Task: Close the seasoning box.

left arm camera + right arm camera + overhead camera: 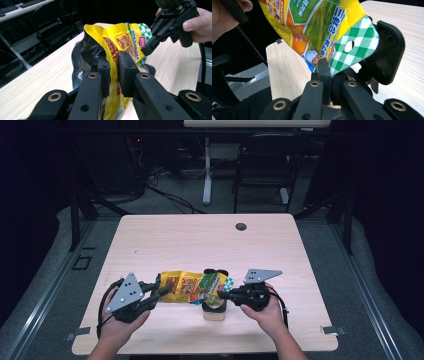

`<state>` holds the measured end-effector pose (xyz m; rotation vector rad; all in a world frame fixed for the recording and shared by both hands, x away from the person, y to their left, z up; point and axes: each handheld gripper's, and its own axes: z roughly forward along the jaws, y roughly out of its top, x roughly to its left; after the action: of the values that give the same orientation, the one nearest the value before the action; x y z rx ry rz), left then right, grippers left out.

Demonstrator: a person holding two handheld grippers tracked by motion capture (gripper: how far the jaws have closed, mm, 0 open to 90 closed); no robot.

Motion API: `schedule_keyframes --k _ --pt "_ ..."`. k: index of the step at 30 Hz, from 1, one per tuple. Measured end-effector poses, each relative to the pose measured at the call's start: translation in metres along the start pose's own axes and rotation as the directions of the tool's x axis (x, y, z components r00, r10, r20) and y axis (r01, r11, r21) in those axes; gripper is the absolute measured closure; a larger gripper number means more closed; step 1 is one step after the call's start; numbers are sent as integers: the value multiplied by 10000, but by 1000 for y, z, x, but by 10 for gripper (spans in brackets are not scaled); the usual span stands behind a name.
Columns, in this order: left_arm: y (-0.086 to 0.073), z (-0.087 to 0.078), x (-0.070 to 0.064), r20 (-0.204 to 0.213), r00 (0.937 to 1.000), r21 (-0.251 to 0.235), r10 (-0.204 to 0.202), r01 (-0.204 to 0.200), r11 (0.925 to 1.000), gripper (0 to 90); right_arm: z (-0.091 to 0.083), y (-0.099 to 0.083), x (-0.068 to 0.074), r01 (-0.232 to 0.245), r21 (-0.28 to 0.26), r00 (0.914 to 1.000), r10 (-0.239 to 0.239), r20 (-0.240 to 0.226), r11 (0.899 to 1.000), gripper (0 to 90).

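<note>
A yellow snack bag (184, 287) with a green-checked top corner hangs stretched between my two grippers just above the table (200, 240). My left gripper (156, 293) is shut on the bag's bottom end (120, 42), its jaws pinching the foil (113, 65). My right gripper (223, 295) is shut on the bag's checked end (352, 47), gripping its edge (327, 68). Under that end stands a black clamp-like device (216, 272) on a small wooden block (215, 311); the device (387, 50) sits right behind the bag. The right gripper (150, 47) also appears beyond the bag.
A round cable hole (241, 226) lies near the table's far edge. Beyond the table stand a black chair (265, 160) and a white desk leg (207, 175). Bare tabletop stretches behind the bag and to both sides.
</note>
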<state>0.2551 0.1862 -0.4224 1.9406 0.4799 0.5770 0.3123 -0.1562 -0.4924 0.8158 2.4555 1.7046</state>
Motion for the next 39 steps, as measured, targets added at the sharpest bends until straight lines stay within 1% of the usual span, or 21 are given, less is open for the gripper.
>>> schedule_keyframes --k 5,6,7,8,12,14,19,20,21,22,25,27,30,39 --pt "-1 1 2 36 9999 -53 -117 117 9999 811 -2 1 0 19 -9 10000 -19 -42 10000 896" --pt "-2 2 2 36 9998 -151 -200 200 9997 810 -4 2 1 48 -31 10000 -49 -29 10000 896" --pt "-2 2 2 36 9998 -151 -200 200 9997 811 -4 2 1 48 -31 10000 -49 -29 10000 896" --pt "-2 3 2 111 9997 -149 -214 216 9997 811 -6 3 0 66 5 9999 -66 -90 10000 896" --pt "0 5 1 144 9998 -145 -157 159 9998 811 -9 2 -1 -5 20 9999 5 -102 10000 897" --pt "0 6 1 130 9997 -191 -192 194 9996 810 -10 3 -1 -20 -6 9999 20 -118 10000 897" --pt "0 6 2 148 9997 -167 -185 187 9997 810 -10 3 -1 25 -46 10000 -25 20 10000 897" --pt "0 6 1 94 9998 -184 -196 198 9996 811 -10 3 -1 23 -34 10000 -23 37 10000 897" --pt "1 6 1 140 9997 -161 -179 181 9997 811 -10 3 -1 24 -34 10000 -23 43 10000 897" --pt "1 6 0 135 9998 -221 -159 162 9996 811 -10 3 -1 22 -37 10000 -22 55 10000 897" --pt "3 5 0 126 9999 -183 -104 106 9998 810 -10 3 -2 28 3 10000 -28 -1 10000 897" --pt "4 4 0 123 9999 -212 -103 105 9997 810 -9 3 -1 -83 -60 9999 82 -139 9999 897" --pt "5 2 1 111 9999 -156 -56 58 9999 809 -8 3 0 -57 -45 9998 56 -213 10000 898" --pt "2 6 3 136 9996 -95 -235 236 9997 808 -9 3 -1 -40 100 10000 40 -77 9999 898"
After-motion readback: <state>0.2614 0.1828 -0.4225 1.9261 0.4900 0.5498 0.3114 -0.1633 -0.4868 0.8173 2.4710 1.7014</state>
